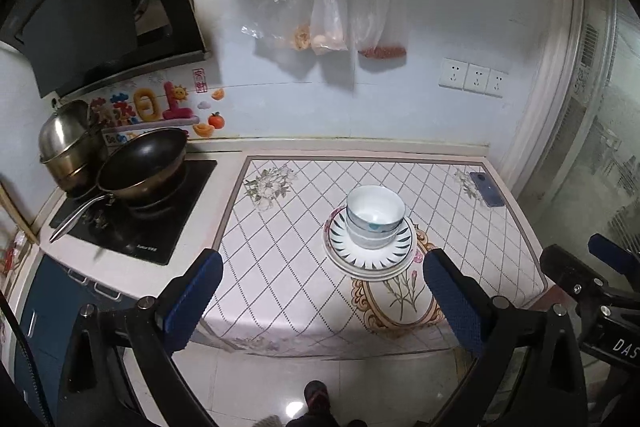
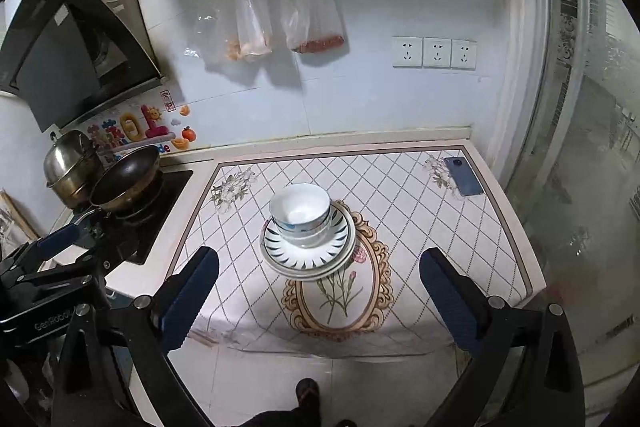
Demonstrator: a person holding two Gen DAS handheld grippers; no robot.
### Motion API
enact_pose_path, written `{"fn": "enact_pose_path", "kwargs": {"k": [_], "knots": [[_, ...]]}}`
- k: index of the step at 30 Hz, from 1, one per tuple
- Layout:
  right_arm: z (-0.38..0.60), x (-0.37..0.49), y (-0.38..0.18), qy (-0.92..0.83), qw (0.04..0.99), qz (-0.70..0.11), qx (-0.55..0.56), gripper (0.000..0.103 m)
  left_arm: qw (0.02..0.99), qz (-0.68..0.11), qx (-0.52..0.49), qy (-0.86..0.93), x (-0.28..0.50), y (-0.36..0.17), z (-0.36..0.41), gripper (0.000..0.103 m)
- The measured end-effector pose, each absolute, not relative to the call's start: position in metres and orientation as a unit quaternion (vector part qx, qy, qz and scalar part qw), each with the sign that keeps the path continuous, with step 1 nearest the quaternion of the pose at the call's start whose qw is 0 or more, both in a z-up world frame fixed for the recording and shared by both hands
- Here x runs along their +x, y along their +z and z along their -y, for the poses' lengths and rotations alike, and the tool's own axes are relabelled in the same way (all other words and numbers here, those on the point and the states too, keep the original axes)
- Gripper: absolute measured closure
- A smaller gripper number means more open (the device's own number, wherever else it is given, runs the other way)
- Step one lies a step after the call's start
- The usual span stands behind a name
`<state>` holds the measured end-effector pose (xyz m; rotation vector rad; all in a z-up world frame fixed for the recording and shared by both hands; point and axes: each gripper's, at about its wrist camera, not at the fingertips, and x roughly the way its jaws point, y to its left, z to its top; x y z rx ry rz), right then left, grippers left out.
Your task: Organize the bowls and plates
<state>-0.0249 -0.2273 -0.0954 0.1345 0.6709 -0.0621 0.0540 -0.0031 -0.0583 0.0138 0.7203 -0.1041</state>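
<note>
White bowls [image 1: 375, 214] with blue marks are nested and stand on stacked plates [image 1: 370, 259] with a dark-rayed rim, in the middle of the patterned counter mat [image 1: 280, 267]. The right wrist view shows the same bowls [image 2: 301, 209] on the plates [image 2: 308, 261]. My left gripper [image 1: 322, 301] hangs well back from the stack, above the counter's front edge, open and empty. My right gripper [image 2: 319, 297] is likewise pulled back, open with nothing between its blue pads. Each gripper shows at the other view's edge.
A stove [image 1: 132, 223] with a black wok [image 1: 142, 163] and a steel pot [image 1: 68, 143] lies left. A blue phone [image 1: 486, 189] rests at the mat's far right corner. Plastic bags [image 1: 344, 15] hang on the wall. A person's foot [image 1: 316, 397] is on the floor below.
</note>
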Motion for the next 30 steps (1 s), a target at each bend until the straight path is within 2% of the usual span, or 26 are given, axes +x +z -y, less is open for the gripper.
{"fn": "enact_pose_path", "kwargs": {"k": [11,30], "knots": [[0.229,-0.062,-0.08,-0.026,0.949,-0.308,0.059,0.0,0.937,-0.347,0.009,-0.032,0.023,-0.049,0.003,0.0],[0.22,-0.07,-0.066,-0.053,0.954,-0.286,0.071,0.0,0.943,-0.33,0.018,-0.048,0.02,-0.038,-0.012,0.0]]}}
